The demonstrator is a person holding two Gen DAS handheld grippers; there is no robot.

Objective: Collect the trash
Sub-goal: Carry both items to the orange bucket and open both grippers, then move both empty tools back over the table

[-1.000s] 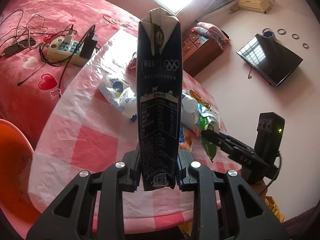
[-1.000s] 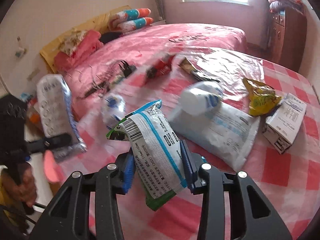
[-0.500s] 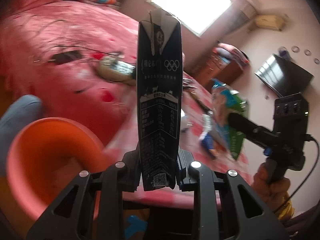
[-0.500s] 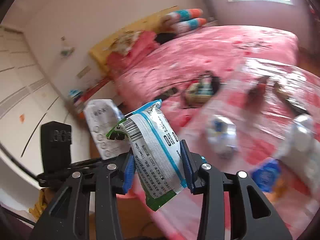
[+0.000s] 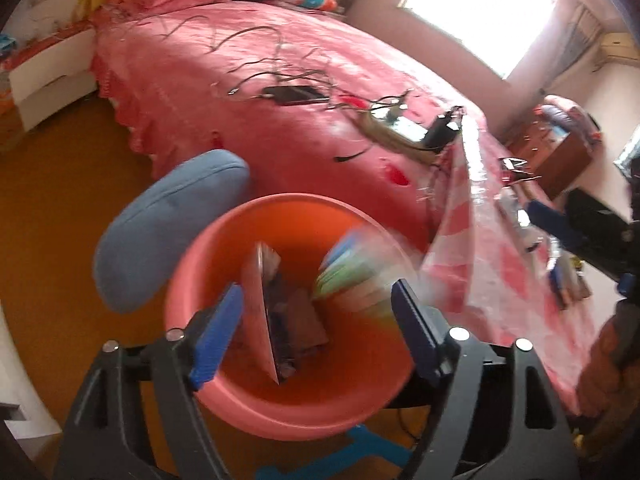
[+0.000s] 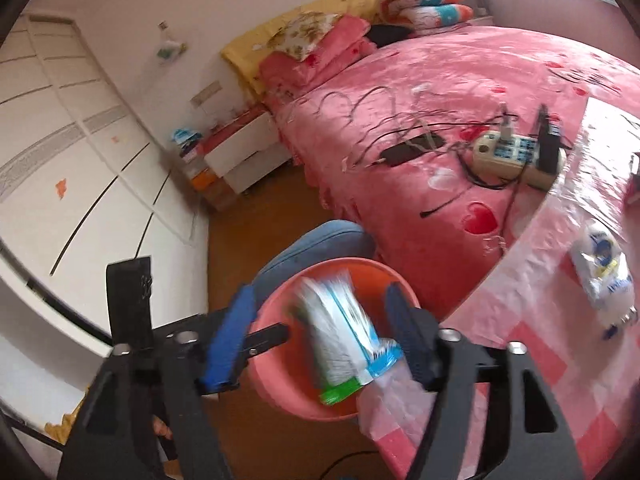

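I am standing in a bedroom with a wooden floor [image 5: 60, 200]; a bed [image 5: 248, 92] under a pink heart-print cover is lying ahead of both my grippers, with a tangle of cables and one power strip [image 6: 516, 156] on it. A table [image 5: 500, 280] in a pink checked cloth under clear plastic is sitting to the right of my left gripper [image 5: 316, 320], touching the bed's edge.

One pink bin [image 5: 208, 272] is sitting on the floor directly below both grippers, just beside the table. One blue cushion [image 5: 160, 232] is lying beyond it on the left.

My left gripper is gaping wide with nothing between its pads. One carton [image 5: 276, 312] is lying inside the bin below it, its long axis running away from me, tilted on edge. My right gripper [image 6: 320, 340] is also spread wide and gripping nothing; one white, blue and green packet [image 6: 344, 336], blurred, is hanging between its fingers without clearly touching either, over the bin mouth, green end toward me.

One more white wrapper [image 6: 604, 272] is lying on the table to the right of my right gripper.
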